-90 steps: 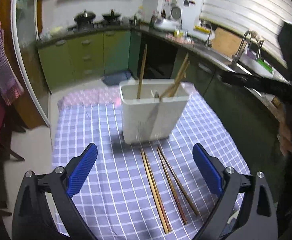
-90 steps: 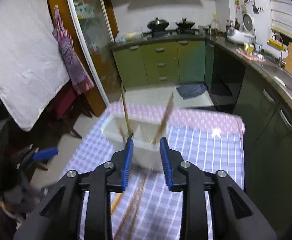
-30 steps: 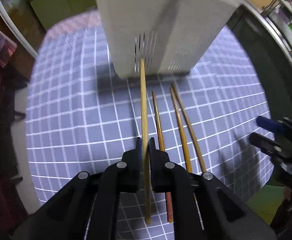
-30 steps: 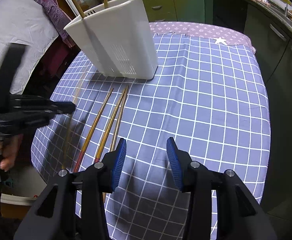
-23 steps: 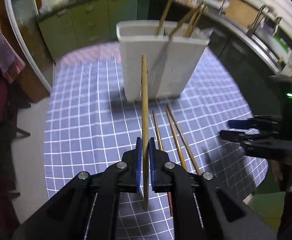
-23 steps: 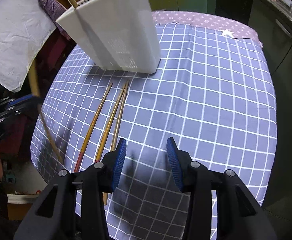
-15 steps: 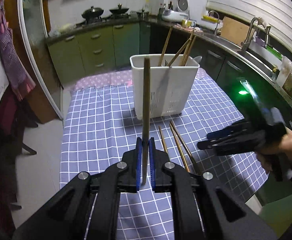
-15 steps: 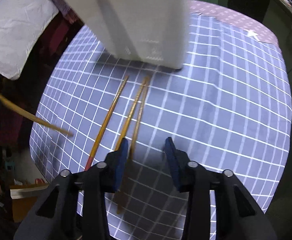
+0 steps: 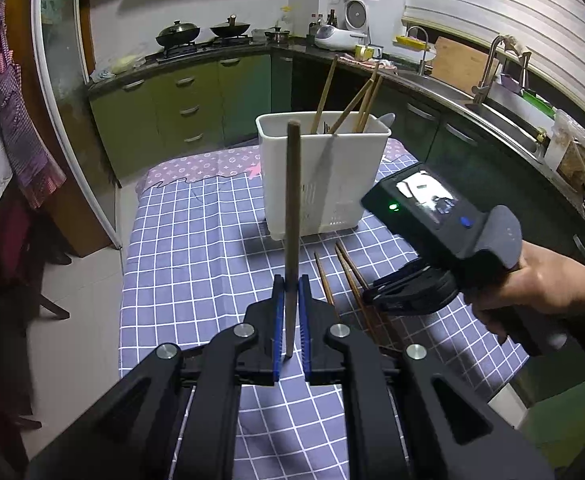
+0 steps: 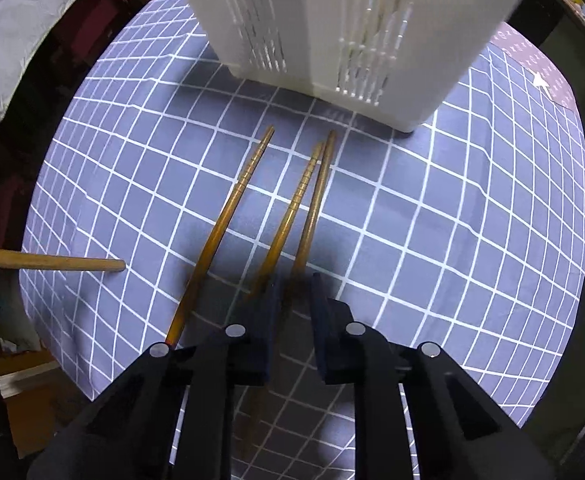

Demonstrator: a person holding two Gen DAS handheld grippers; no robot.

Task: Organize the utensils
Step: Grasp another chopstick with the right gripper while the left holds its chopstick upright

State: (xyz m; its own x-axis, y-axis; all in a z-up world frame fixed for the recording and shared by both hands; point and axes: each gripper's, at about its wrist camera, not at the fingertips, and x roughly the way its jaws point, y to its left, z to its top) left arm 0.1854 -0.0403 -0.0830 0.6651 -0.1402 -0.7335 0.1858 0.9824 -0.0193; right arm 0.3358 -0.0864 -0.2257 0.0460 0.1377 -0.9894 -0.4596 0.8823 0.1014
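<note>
The left gripper (image 9: 289, 312) has its jaws clamped on a single chopstick (image 9: 292, 216), the blue pads pressing its lower part from both sides with no gap showing. The stick stands upright, its long axis vertical in the left wrist view; the blunt top end rises level with the rim of the white utensil holder (image 9: 324, 184) behind it, and the short lower end pokes out below the pads. In the right wrist view the same stick enters from the left edge as a pale wooden shaft (image 10: 52, 263) held above the cloth.

The right gripper (image 10: 294, 300) is down low over the bench, jaws parted by a narrow gap — released, not gripping anything that can be made out. They straddle the near ends of two chopsticks (image 10: 298, 200) that lie almost touching each other on the checked tablecloth (image 10: 432, 220); whether the pads touch the wood cannot be told, as that spot is dark and blurred. A third chopstick (image 10: 228, 216) lies just to the left, apart from the pair. All three lie flat with their long axes running from the gripper toward the holder (image 10: 352, 20), thin tips stopping just short of its base.

The holder stands upright on the bench, already carrying several chopsticks (image 9: 348, 100) that lean out of its top at different tilts.
</note>
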